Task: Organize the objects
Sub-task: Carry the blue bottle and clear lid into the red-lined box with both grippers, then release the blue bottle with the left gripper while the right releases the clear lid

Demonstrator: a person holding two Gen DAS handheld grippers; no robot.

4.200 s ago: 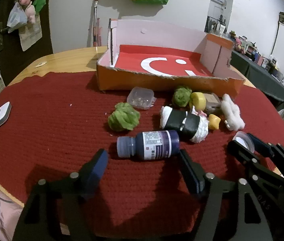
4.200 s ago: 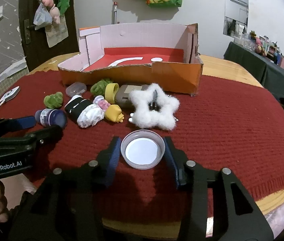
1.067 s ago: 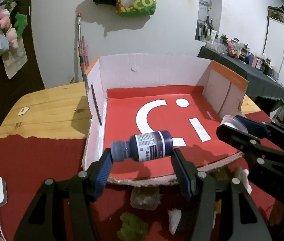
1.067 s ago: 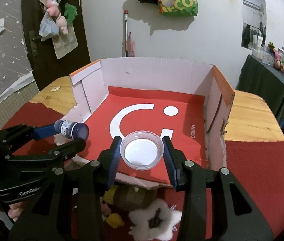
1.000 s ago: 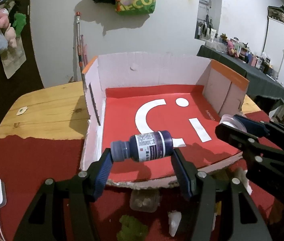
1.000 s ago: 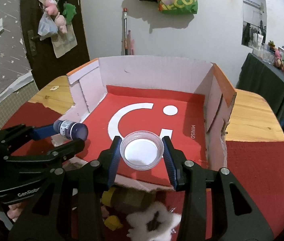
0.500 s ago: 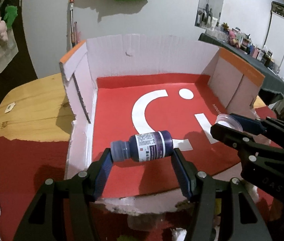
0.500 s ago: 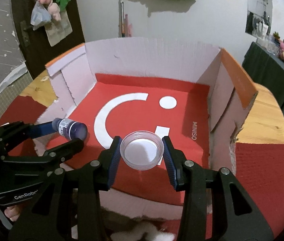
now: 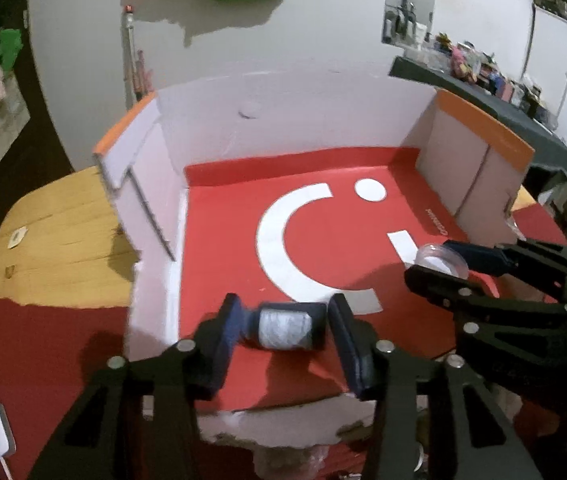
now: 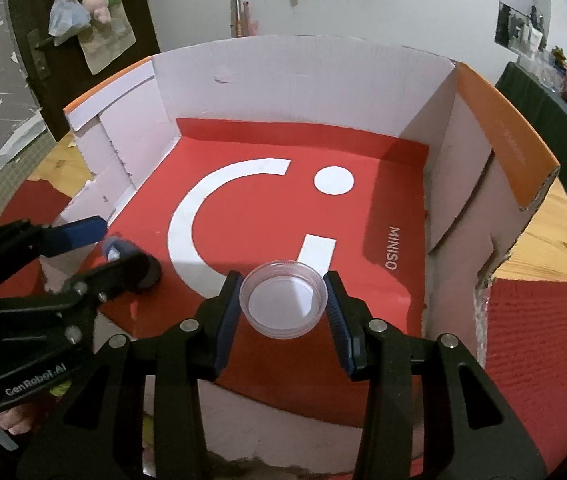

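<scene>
Left wrist view: the left gripper [image 9: 283, 305] hangs low over the near-left part of the box [image 9: 283, 120], above its red floor. The bottle [image 9: 283, 326] lies crosswise between the jaws, which have just been closing. The pads look to sit against its cap and its base, but the bottle is smeared while the fingers are sharp. I cannot tell whether it is firmly clamped or slipping loose. To the right in this view, the right gripper [image 9: 432, 259] reaches in over the box floor with the clear dish [image 9: 439, 258] pinched between its tips. Right wrist view: the right jaws are closed on the rim of the dish, pads pressing it from both sides. The dish is level, open side up, and held clear of the floor, over the near middle of the box just in front of the white logo. The left gripper shows at the left edge, with the blurred bottle at its tips just inside the left wall. Both things have been brought to the box, so the step in hand looks like the set-down. The next move probably calls for sinking each gripper the last bit, opening the jaws and drawing back. The bottle may roll once free. The dish should land flat, apart from the bottle.
</scene>
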